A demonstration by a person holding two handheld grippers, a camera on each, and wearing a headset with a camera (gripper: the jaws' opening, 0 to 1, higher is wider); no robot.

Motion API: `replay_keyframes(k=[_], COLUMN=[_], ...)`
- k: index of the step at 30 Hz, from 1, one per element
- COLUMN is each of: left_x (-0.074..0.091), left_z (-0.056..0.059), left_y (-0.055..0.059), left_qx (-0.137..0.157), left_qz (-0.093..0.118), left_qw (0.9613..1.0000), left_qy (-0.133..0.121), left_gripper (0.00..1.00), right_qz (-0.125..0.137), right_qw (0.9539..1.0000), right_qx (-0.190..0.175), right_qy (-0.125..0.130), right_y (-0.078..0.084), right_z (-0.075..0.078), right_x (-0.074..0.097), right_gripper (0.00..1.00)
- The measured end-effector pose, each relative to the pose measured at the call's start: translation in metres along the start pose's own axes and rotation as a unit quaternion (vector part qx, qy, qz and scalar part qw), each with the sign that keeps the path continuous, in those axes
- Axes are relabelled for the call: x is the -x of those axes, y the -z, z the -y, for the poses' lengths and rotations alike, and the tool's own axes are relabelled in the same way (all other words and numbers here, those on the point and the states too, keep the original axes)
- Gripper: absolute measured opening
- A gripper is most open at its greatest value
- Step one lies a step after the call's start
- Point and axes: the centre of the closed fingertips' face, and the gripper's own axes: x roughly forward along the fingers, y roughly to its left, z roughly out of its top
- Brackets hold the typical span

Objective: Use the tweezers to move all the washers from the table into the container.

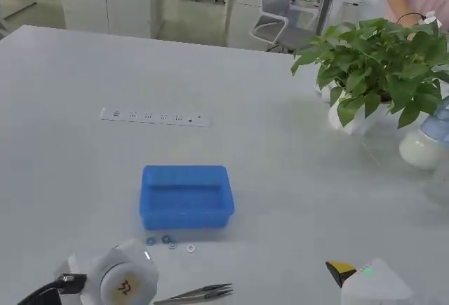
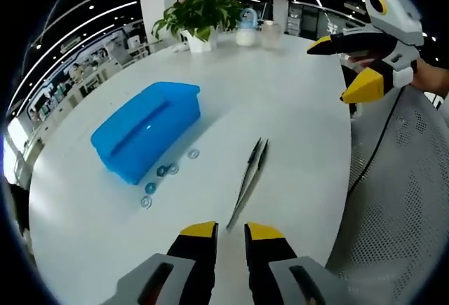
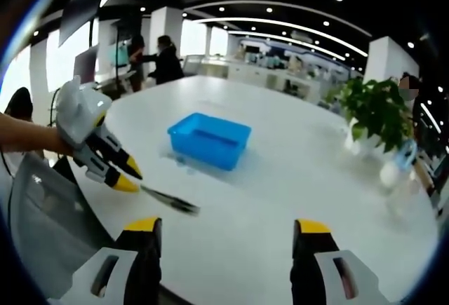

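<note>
A blue container point(image 1: 186, 172) stands on the white table, also seen at its side wall point(image 2: 147, 126) and its rim point(image 3: 209, 137). Several small washers point(image 1: 168, 242) lie in front of it, close to its wall point(image 2: 165, 172). Metal tweezers point(image 1: 196, 293) lie flat on the table near the front edge, pointing away from my left gripper point(image 2: 231, 231), whose jaws stand a narrow gap apart with nothing between them. The tweezers point(image 2: 249, 175) end just beyond those tips. My right gripper point(image 3: 228, 226) hovers wide open and empty, off to the right point(image 1: 351, 273).
A power strip point(image 1: 154, 117) lies behind the container. A potted plant point(image 1: 379, 66) and a white jar point(image 1: 421, 147) stand at the right. A mesh chair point(image 2: 400, 200) sits past the table's near edge. An office chair point(image 1: 280, 24) stands beyond the far edge.
</note>
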Motion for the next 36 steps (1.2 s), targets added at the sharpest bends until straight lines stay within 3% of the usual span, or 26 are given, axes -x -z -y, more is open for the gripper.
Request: replay_keyframes(k=[2, 4, 5, 11, 14, 22, 26, 36], left_x=[-0.005, -0.006, -0.006, -0.009, -0.01, -0.01, -0.003, 0.025], left_z=[0.005, 0.004, 0.004, 0.001, 0.002, 0.009, 0.011, 0.003], left_y=[0.006, 0.008, 0.004, 0.001, 0.0, -0.002, -0.009, -0.03], left_qx=[0.008, 0.0, 0.003, 0.001, -0.019, -0.035, -0.033, -0.013], left_qz=[-0.018, -0.02, -0.01, -0.011, -0.009, -0.02, -0.012, 0.021], left_qw=[0.9996, 0.9996, 0.9998, 0.9996, 0.9993, 0.9983, 0.9984, 0.9992], left_qy=[0.021, 0.018, 0.018, 0.027, 0.03, 0.043, 0.043, 0.03], left_gripper=[0.14, 0.13, 0.12, 0.05, 0.0, 0.0, 0.0, 0.0], right_qz=[-0.003, -0.004, -0.006, -0.013, -0.018, -0.019, -0.021, -0.015], right_qw=[1.0, 1.0, 1.0, 0.9998, 0.9997, 0.9997, 0.9997, 0.9998], right_qx=[0.004, 0.006, 0.007, 0.01, 0.013, 0.009, 0.011, 0.014], right_qy=[0.0, -0.001, -0.001, -0.008, -0.012, -0.011, -0.009, -0.003], right_y=[0.001, 0.001, 0.001, 0.006, 0.009, 0.011, 0.011, 0.007], right_z=[-0.001, -0.002, -0.002, -0.003, -0.004, -0.003, -0.003, -0.003], right_x=[0.0, 0.0, 0.0, -0.003, -0.004, -0.007, -0.006, -0.004], right_gripper=[0.75, 0.75, 0.75, 0.75, 0.74, 0.75, 0.75, 0.74])
